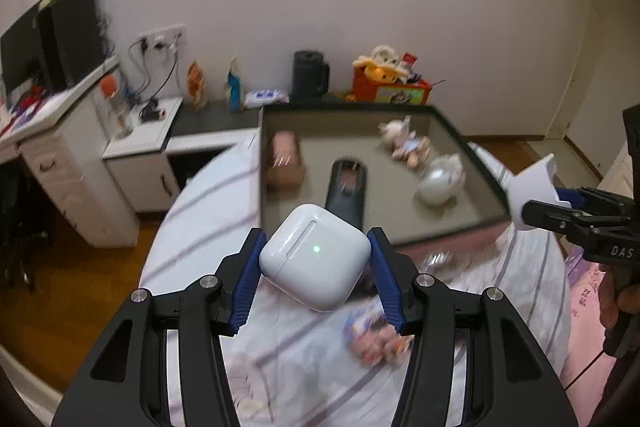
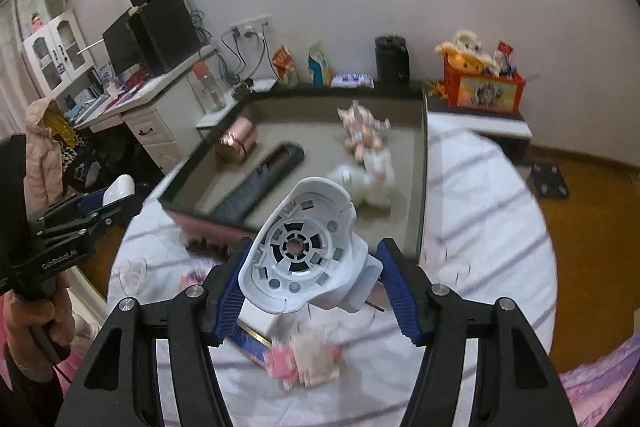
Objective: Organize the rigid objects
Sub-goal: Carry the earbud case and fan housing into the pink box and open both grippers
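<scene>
Shallow dark-rimmed tray (image 1: 472,147) sits on striped white bedsheet (image 1: 208,211). In tray: copper metal box (image 1: 285,163) left, long black remote control (image 1: 346,193) middle, small pale figurines (image 1: 408,143) and round white toy (image 1: 440,181) right. Behind tray, black cylindrical jug (image 1: 310,75); orange toy box (image 1: 390,89) to its right.

A home bedroom: striped bedsheet (image 1: 208,211), white desk (image 2: 160,115) with monitor (image 2: 120,43) (toy box (image 2: 486,89) by the wall).

"DAS" shows on the right claw (image 1: 536,213); "GenRobot.AI" on the left claw (image 2: 120,205).
</scene>
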Tool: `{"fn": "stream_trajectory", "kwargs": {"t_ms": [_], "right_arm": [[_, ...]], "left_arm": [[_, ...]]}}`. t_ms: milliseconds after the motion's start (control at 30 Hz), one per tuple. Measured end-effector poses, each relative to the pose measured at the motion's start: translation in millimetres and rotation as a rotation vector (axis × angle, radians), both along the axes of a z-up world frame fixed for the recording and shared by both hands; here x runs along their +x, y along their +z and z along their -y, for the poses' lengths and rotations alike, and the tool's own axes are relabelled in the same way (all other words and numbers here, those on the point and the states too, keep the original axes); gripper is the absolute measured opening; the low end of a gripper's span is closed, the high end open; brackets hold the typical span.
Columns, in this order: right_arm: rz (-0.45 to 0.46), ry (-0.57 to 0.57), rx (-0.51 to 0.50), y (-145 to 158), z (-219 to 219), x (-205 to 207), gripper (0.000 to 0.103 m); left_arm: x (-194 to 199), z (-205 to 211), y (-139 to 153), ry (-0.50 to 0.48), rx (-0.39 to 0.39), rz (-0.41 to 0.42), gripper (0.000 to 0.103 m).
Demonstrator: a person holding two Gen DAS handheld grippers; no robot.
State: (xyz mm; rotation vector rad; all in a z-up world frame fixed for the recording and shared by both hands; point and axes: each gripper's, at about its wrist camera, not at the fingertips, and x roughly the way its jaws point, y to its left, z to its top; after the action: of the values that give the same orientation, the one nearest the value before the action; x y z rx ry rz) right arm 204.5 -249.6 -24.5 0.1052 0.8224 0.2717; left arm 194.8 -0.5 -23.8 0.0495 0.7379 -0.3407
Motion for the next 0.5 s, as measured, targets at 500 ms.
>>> {"fn": "stream_trajectory", "kwargs": {"t_ms": [500], "right_arm": [[-0.025, 0.087, -0.028, -1, -27, 75, 0.063]], "left_arm": [[102, 57, -1, -0.068, -0.013, -0.049, 0.053]]}}
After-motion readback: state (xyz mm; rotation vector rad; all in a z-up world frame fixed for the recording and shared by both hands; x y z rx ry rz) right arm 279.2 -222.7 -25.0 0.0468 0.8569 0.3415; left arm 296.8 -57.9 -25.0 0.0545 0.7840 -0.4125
